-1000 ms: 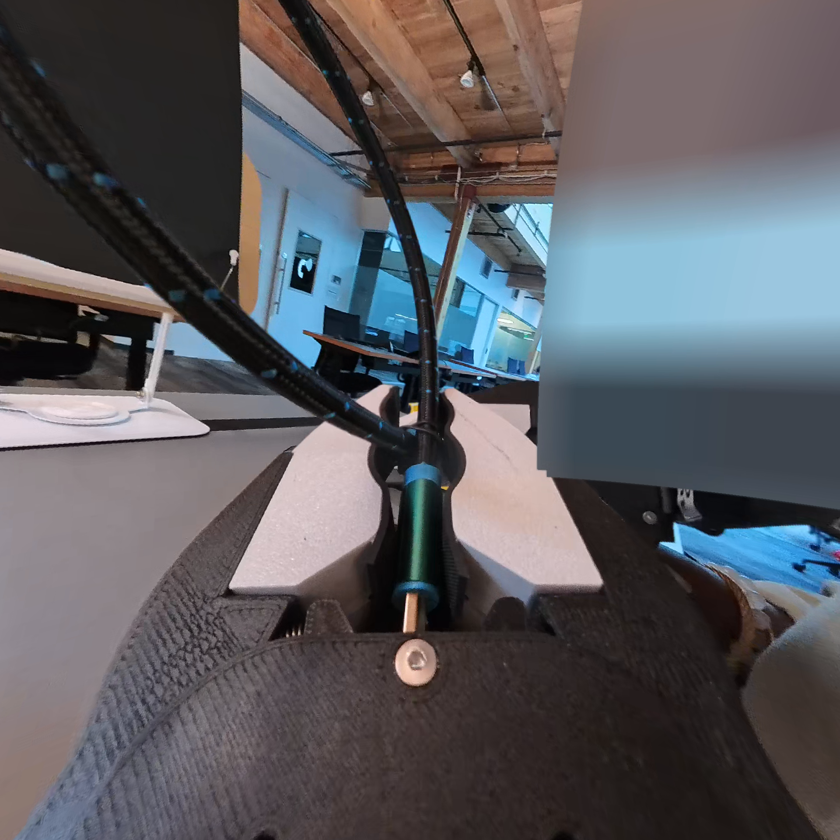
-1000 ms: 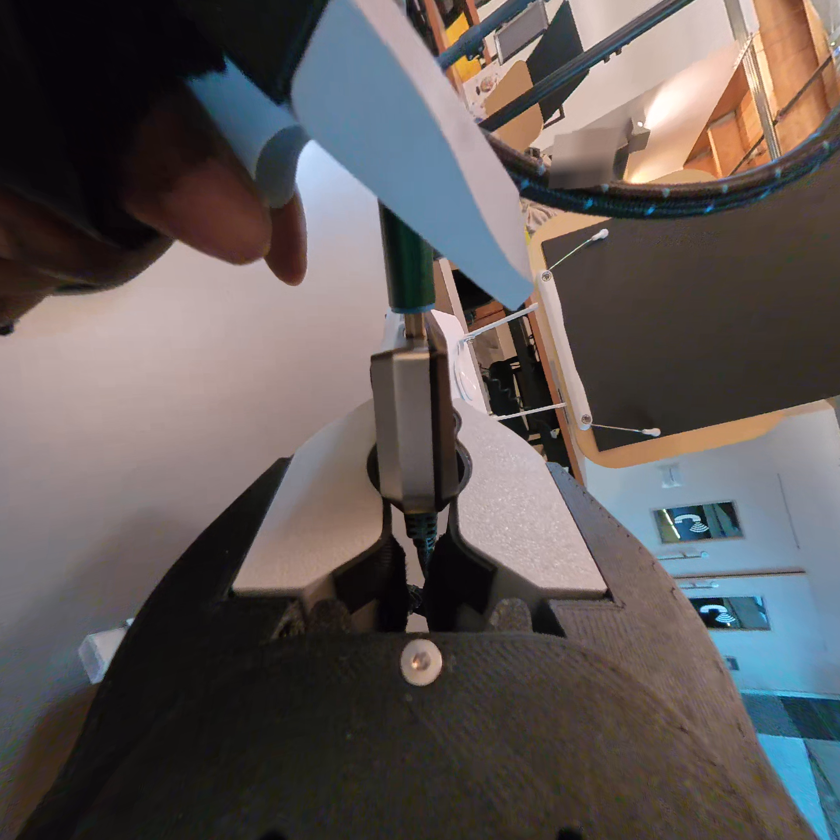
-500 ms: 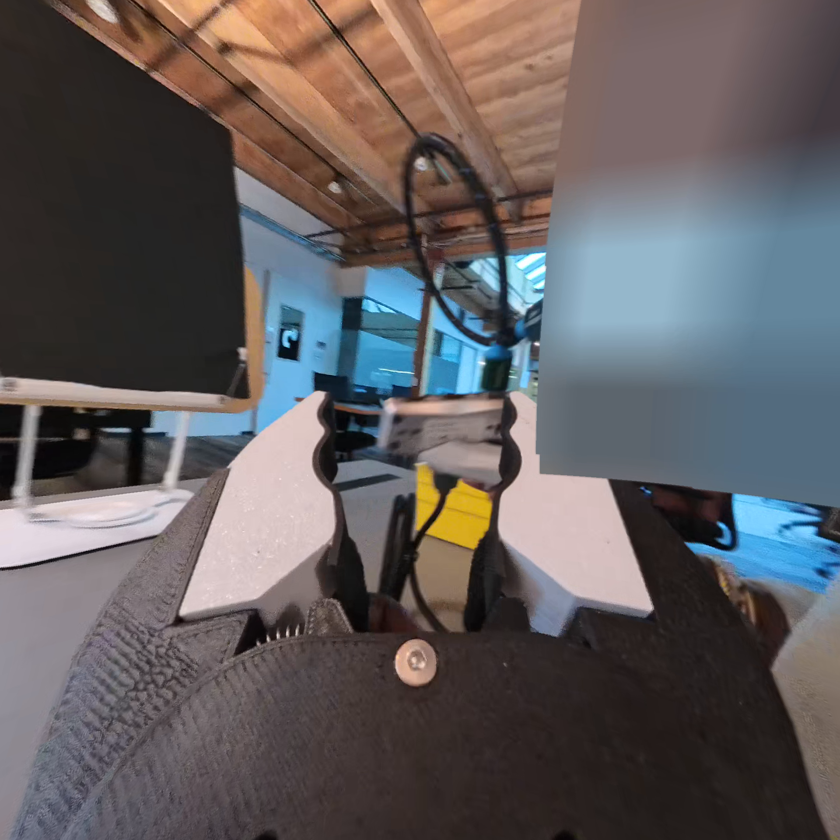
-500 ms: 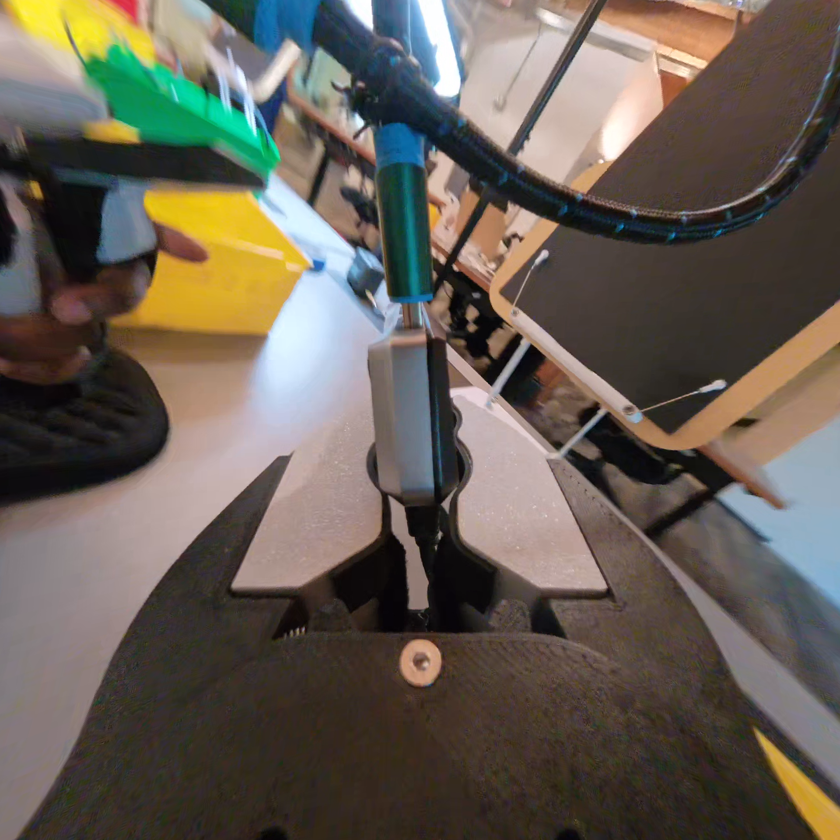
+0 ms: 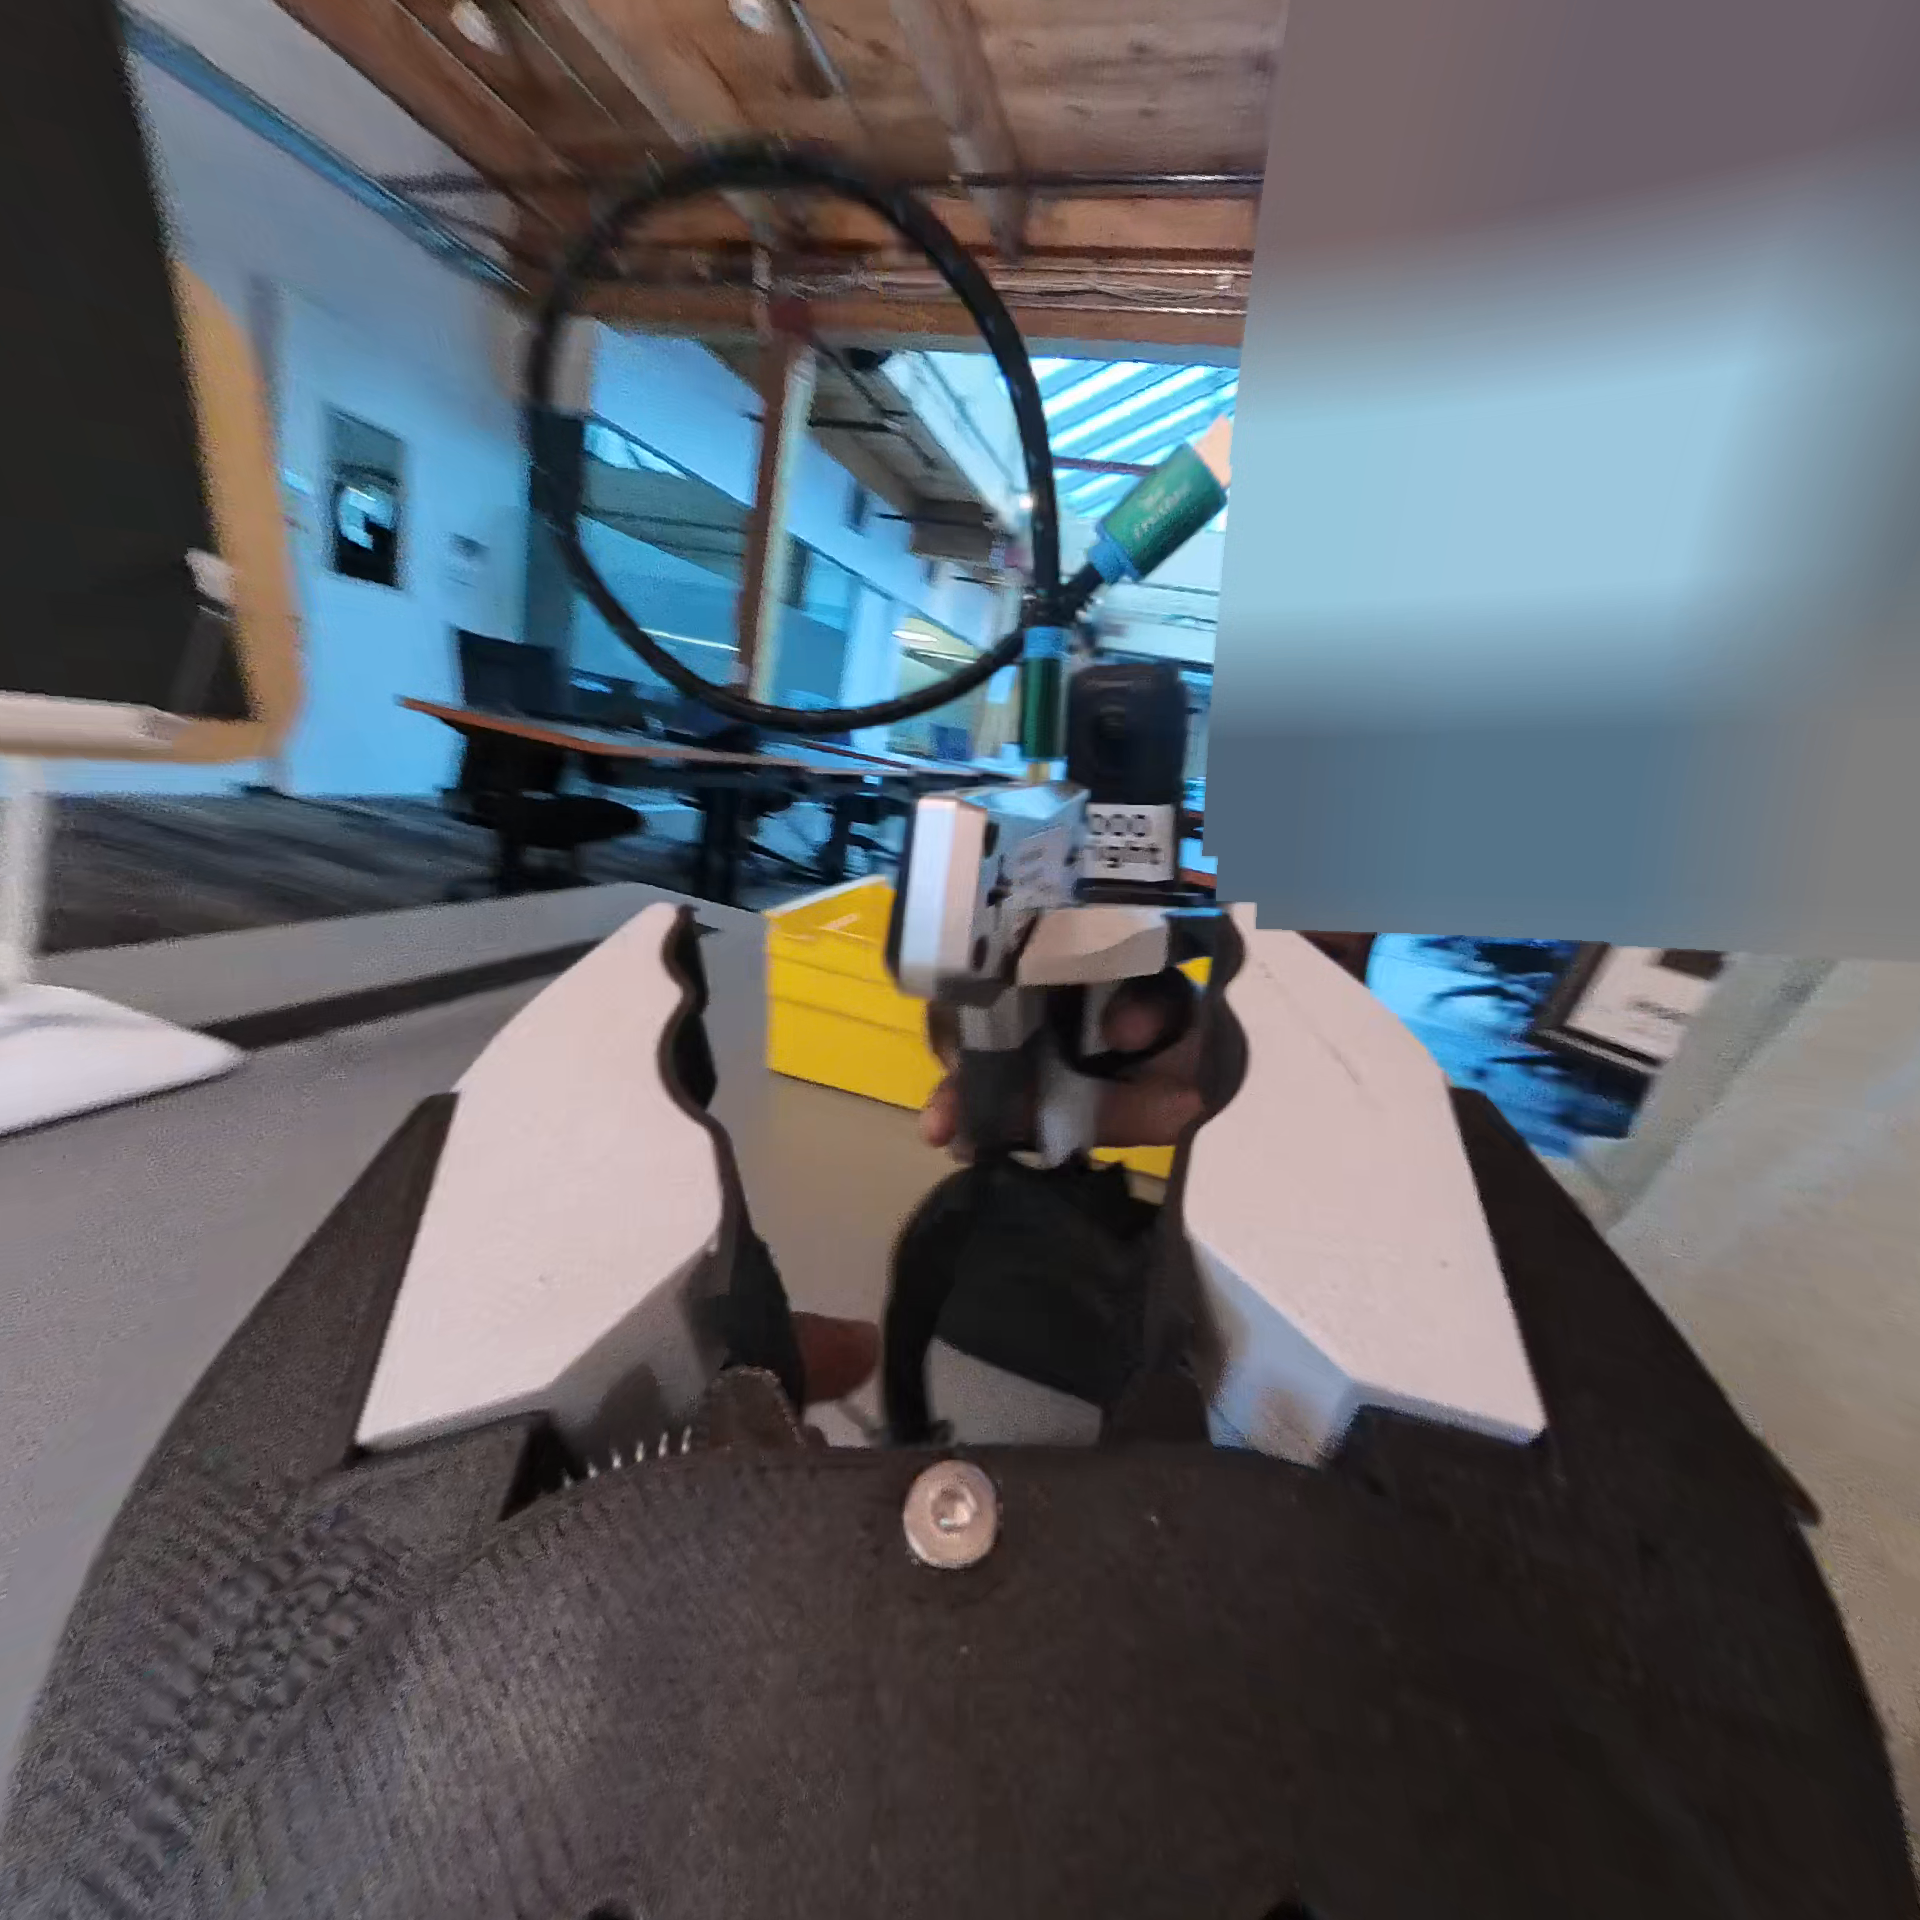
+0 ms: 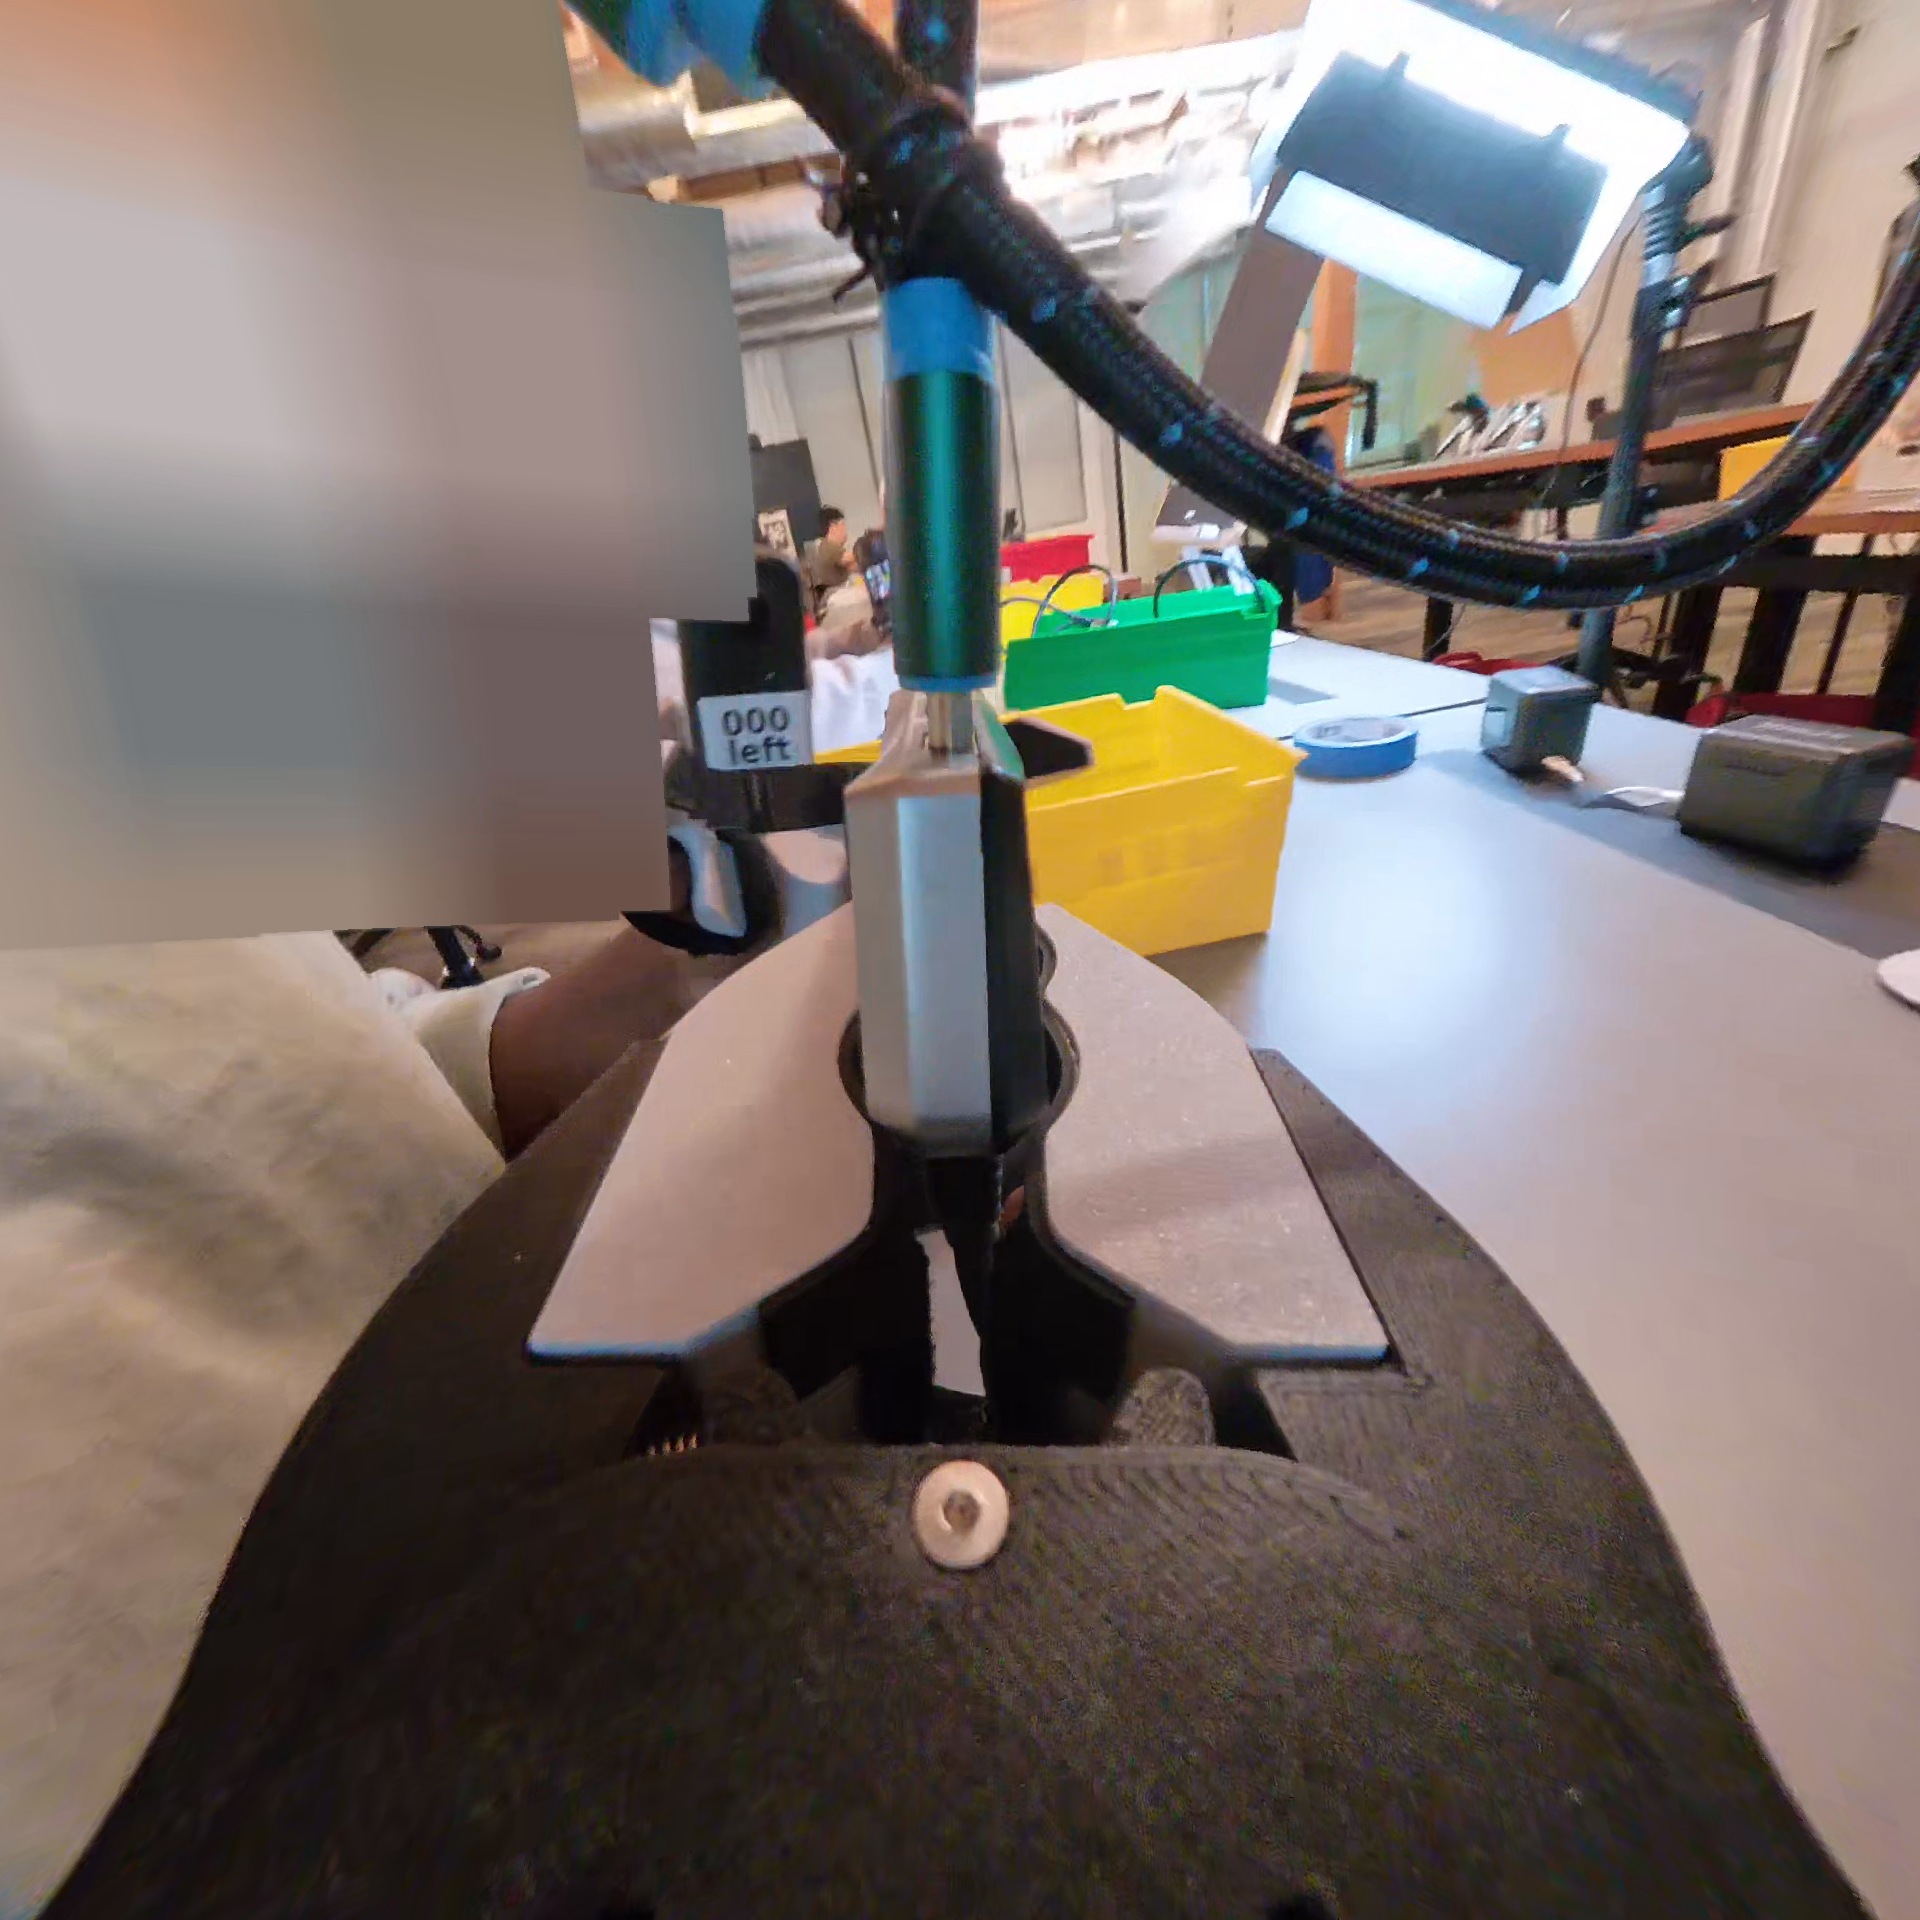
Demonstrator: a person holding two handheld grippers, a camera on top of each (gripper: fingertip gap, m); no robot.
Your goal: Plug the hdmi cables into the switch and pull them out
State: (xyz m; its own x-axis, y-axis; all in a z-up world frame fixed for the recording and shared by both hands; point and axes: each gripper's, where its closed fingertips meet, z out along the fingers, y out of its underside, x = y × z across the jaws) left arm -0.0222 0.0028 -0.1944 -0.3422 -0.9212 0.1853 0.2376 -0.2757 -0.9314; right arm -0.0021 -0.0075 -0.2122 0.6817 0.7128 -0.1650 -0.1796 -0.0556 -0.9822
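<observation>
Yellow plastic bin (image 6: pixel 1143 821) sits on the grey table (image 6: pixel 1558 1039) just behind the switch (image 6: pixel 920 956); a green bin (image 6: pixel 1138 644) stands behind the yellow one, with thin wires showing over its rim. A blue tape roll (image 6: pixel 1356 743) lies beside the yellow bin. The right gripper (image 6: pixel 951 1049) is clamped on the switch, which stands upright. One green plug (image 6: pixel 940 540) of the braided cable (image 6: pixel 1299 488) is seated in the switch's top. The left gripper (image 5: pixel 951 1029) is spread wide, holding nothing, facing the switch. The cable's other plug (image 5: pixel 1164 514) hangs free above the switch.
</observation>
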